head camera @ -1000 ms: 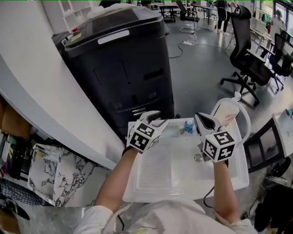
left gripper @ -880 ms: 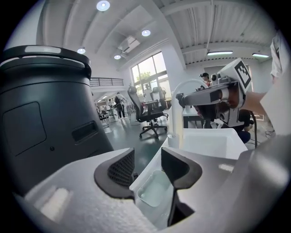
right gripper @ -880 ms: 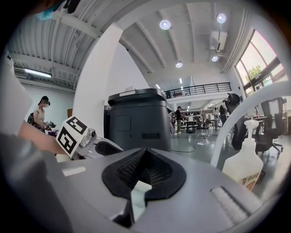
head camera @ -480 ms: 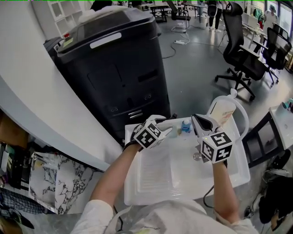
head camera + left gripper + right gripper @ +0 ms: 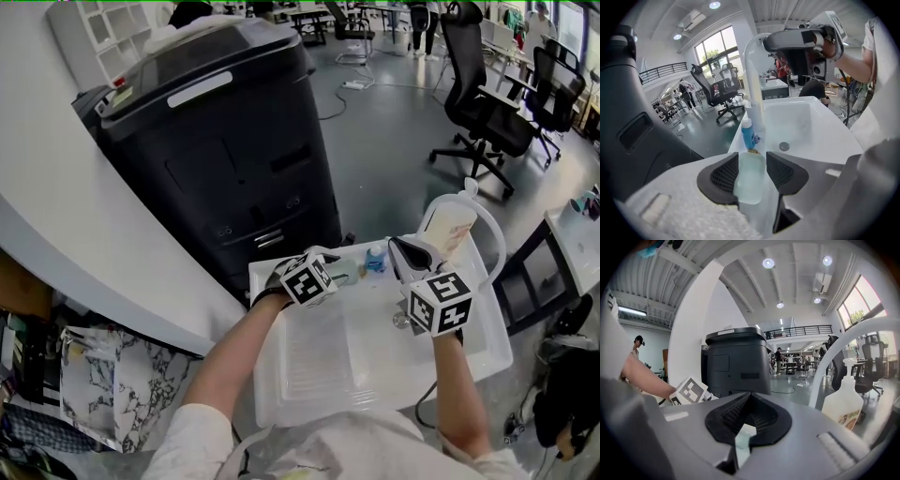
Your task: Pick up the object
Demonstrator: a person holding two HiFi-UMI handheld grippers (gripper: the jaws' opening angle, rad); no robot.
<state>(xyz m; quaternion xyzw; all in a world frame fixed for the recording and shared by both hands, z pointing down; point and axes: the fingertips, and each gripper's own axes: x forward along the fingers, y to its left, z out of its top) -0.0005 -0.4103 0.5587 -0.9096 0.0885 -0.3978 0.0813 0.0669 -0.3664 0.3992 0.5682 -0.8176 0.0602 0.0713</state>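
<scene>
While the right gripper (image 5: 403, 247) hangs closed and empty, the left gripper (image 5: 331, 271), jaws just widened, straddles a pale block (image 5: 751, 180) at the far edge of the sink (image 5: 375, 370).

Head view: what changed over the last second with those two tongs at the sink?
The left tongs sank toward the back of the sink, tilting downward, and have just been opening. A pale block now sits between them, not visibly gripped. The right tongs stayed put, shut.
</scene>
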